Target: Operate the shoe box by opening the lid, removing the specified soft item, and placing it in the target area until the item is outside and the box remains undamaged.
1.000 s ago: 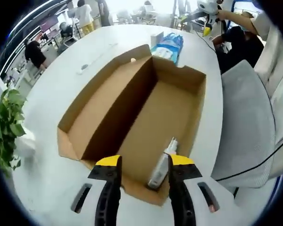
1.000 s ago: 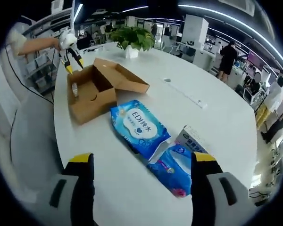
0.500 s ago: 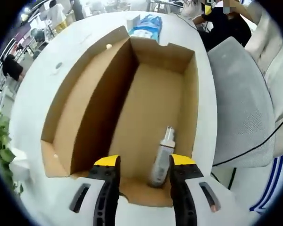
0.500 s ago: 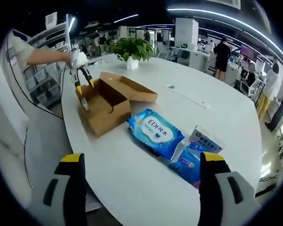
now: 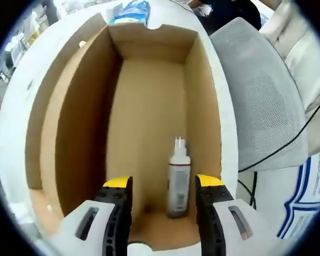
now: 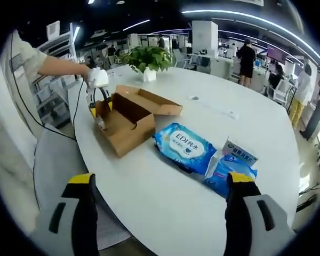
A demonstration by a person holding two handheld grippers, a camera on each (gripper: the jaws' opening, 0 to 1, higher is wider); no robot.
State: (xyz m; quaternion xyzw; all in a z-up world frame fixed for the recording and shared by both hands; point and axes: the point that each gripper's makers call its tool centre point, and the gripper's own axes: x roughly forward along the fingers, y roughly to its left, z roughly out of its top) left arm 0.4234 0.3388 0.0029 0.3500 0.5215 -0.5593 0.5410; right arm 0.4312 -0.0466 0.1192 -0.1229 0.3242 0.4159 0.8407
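The open brown shoe box [image 5: 74, 106] lies under my left gripper [image 5: 162, 184], its lid folded back to the left. Inside, near the close end, lies a small white spray bottle [image 5: 177, 181]. The yellow-tipped jaws stand open on either side of the bottle, over the box's near end. In the right gripper view the same box [image 6: 129, 124] sits far off on the white table [image 6: 165, 202], with the left gripper [image 6: 98, 101] dipping into it. My right gripper [image 6: 160, 178] is open and empty above the table. A blue wipes pack [image 6: 189, 149] lies ahead of it.
A second blue pack with a white carton [image 6: 232, 162] lies right of the wipes pack. A potted plant [image 6: 148, 57] stands at the table's far side. A grey mesh chair [image 5: 261, 101] sits close to the box's right side. People stand in the background.
My left gripper has come down and forward over the box, so the bottle now lies between its open jaws. The right gripper view has pulled back slightly; the packs have not moved.
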